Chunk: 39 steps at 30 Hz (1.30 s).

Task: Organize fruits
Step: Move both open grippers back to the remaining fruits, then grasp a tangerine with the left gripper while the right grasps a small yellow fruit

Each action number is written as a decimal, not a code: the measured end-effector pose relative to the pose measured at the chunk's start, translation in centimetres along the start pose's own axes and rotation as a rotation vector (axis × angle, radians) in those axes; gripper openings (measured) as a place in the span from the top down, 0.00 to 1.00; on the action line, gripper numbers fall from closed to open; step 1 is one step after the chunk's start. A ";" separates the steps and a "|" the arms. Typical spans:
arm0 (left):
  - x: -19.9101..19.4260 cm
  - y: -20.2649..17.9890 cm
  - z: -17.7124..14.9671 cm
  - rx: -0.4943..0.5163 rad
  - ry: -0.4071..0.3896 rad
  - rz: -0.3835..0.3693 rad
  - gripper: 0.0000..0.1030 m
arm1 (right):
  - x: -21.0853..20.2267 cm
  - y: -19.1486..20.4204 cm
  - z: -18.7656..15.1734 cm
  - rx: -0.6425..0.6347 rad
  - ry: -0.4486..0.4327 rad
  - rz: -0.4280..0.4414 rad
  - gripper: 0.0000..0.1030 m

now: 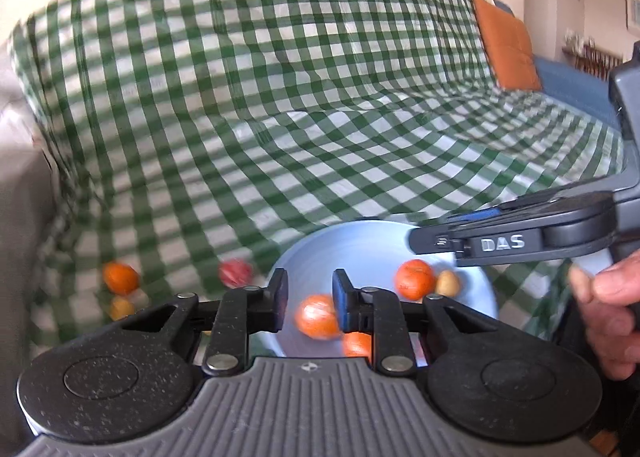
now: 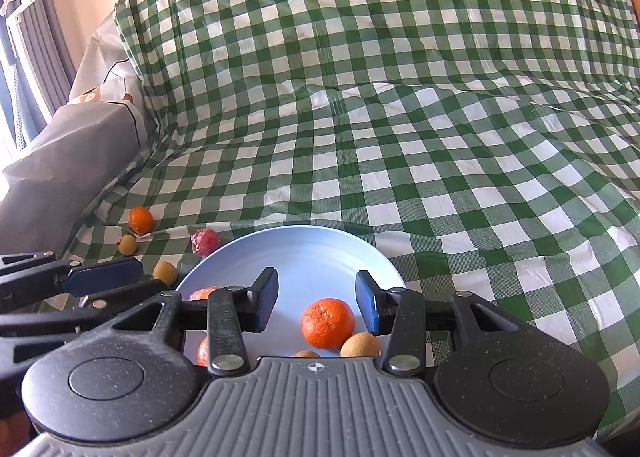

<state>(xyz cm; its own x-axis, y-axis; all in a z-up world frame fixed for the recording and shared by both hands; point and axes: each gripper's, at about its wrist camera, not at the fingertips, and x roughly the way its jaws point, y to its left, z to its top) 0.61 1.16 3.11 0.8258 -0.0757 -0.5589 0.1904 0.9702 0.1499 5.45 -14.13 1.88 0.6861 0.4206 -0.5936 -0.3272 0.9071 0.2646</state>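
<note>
Far left on the green checked cloth (image 2: pixel 400 161): one orange (image 2: pixel 141 220) is lying loose, a small tan fruit (image 2: pixel 127 245) just beside it. A red fruit (image 2: pixel 205 242) is sitting near the rim of the pale blue plate (image 2: pixel 304 257); another tan fruit (image 2: pixel 165 272) is resting on the cloth just off that rim.

The left gripper (image 1: pixel 310 299) is hovering over the plate, jaws parted, clamping nothing; a blurred orange (image 1: pixel 318 316) is showing in the gap, and whether it is touching a pad cannot be told.

Further right on the plate, an orange (image 2: pixel 327 323) is lying touching a tan fruit (image 2: pixel 360 345).

The right gripper (image 2: pixel 316 301) is hanging above these, jaws spread wide and empty.
</note>
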 end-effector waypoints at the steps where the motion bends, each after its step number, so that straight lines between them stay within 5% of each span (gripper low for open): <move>1: -0.2 0.3 0.4 0.026 -0.010 0.011 0.75 | -0.1 0.0 0.0 0.003 -0.003 0.003 0.57; 6: -0.9 4.2 1.5 0.114 -0.054 0.108 0.75 | -0.5 0.1 0.3 0.003 -0.027 0.018 0.57; 8: -0.8 6.7 0.5 0.060 -0.047 0.142 0.75 | -0.7 0.1 0.5 0.005 -0.041 0.026 0.68; 10: -0.7 10.2 -0.1 -0.136 -0.005 0.166 0.80 | -0.9 0.2 0.6 0.003 -0.056 0.043 0.79; 12: -1.6 13.3 -0.6 -0.325 -0.052 0.191 0.81 | -1.1 0.5 0.7 -0.007 -0.076 0.056 0.82; 15: -2.0 15.5 -1.3 -0.477 -0.066 0.222 0.81 | -1.1 1.1 0.8 -0.023 -0.087 0.088 0.82; 21: -1.2 15.1 -1.1 -0.432 -0.045 0.215 0.80 | 0.3 3.0 0.9 -0.049 -0.046 0.174 0.82; 30: 0.8 17.2 -1.3 -0.516 0.015 0.252 0.80 | 2.2 7.4 0.2 -0.122 -0.008 0.266 0.81; 39: 3.5 17.2 -1.5 -0.478 0.067 0.266 0.80 | 6.2 12.1 0.4 -0.141 0.047 0.244 0.80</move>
<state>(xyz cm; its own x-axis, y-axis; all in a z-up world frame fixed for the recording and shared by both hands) 6.00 17.89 2.52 0.7741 0.1859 -0.6051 -0.2954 0.9516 -0.0855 5.96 -0.55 1.68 0.5462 0.6223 -0.5608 -0.5681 0.7671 0.2979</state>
